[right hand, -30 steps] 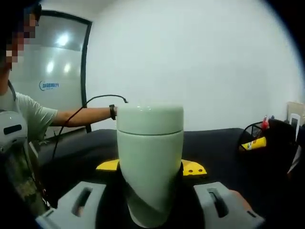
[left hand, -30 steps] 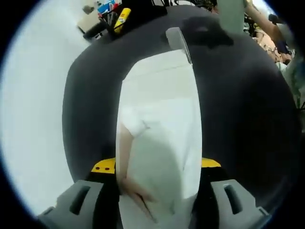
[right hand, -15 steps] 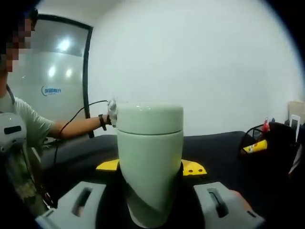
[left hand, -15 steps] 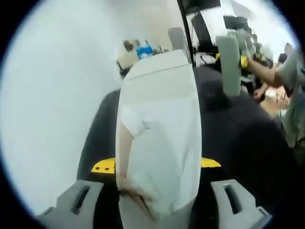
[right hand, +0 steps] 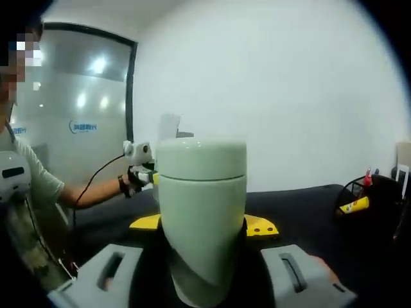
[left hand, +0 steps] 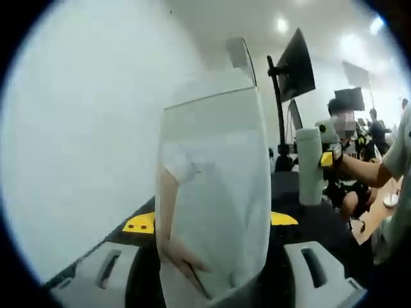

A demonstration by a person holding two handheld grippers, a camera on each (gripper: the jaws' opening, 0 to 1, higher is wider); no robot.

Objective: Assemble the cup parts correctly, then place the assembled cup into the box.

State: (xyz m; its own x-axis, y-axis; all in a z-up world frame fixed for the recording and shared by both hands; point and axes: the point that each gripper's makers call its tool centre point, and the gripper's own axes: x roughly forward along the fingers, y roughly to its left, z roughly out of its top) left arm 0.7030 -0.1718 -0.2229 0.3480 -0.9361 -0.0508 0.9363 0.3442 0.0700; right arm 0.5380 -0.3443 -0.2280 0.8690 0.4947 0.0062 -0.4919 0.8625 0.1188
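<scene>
The right gripper (right hand: 202, 282) had its jaws closed on the pale green cup body (right hand: 201, 218), gripping it low on its tapered base so that the wider upper part and the seam below its cap stood free above the jaws — a hold that judged from the pictures left the top open for fitting another part. The cup body looked smooth and matte, rounded at the shoulder, with a thin dark line running round it near the top. It was raised clear of the black desk (right hand: 302, 205), upright in the right gripper view. The left gripper (left hand: 212, 282) held a translucent white sleeve (left hand: 215, 192) between its jaws, clamped on its lower end with the length pointing away from the camera; a clear tab (left hand: 239, 54) stood up at its far end. In the left gripper view the cup body (left hand: 309, 163) appeared off to the right, well apart from the sleeve, which suggested the two parts were being brought toward each other for joining rather than already mated. No box could be made out.
</scene>
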